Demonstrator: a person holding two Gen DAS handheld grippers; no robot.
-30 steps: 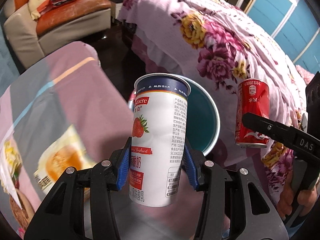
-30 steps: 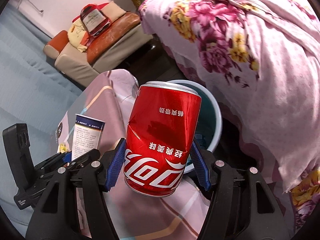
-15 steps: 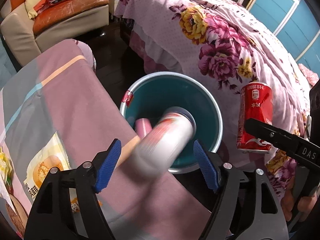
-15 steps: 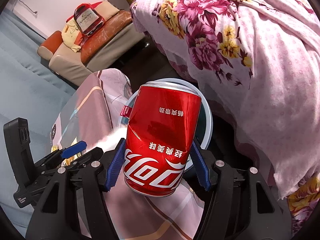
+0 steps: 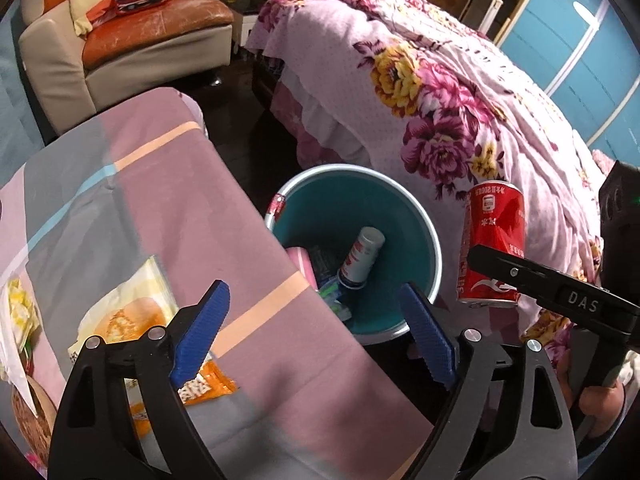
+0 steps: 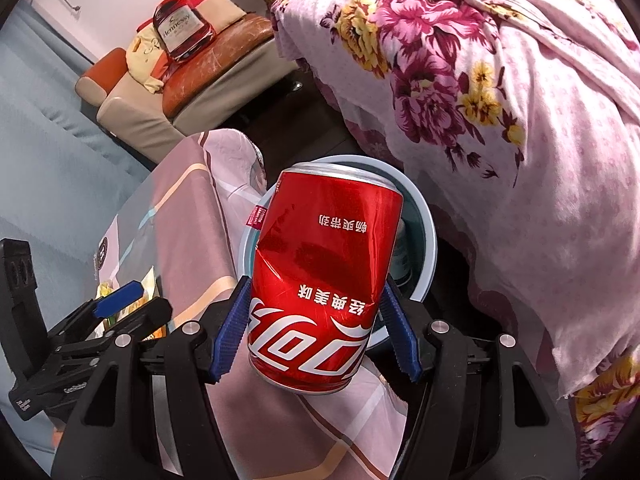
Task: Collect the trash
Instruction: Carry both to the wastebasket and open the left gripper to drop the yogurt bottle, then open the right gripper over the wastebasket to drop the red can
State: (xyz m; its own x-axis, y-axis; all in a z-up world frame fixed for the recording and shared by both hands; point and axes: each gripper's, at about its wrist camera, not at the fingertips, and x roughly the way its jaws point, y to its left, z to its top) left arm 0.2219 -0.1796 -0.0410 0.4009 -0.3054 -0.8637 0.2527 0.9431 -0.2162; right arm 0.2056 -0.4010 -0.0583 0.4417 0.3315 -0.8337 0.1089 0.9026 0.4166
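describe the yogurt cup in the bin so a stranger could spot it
Find the teal bin on the floor between the table and the flowered bed. Inside, the yogurt cup leans among wrappers: the only tall white cylinder there, with red print.

Glossy dented metal can (image 6: 324,280); smooth matt plastic bin (image 5: 404,216); soft printed cloth bedspread (image 5: 440,92) at one o'clock; worn, scuffed leather seat (image 5: 156,28) at eleven; shiny crinkled snack wrapper (image 5: 128,312).

Light: we see even indoor brightness, strongest on the floral bedspread (image 5: 460,92).
Shadows: we find the floor beside the bin (image 5: 432,236) nearly black.
Glare: sheen streaks our red can (image 6: 324,280).
Edges: our fisheye bends everything, with dark corners.
Focus: we get sharp pictures.
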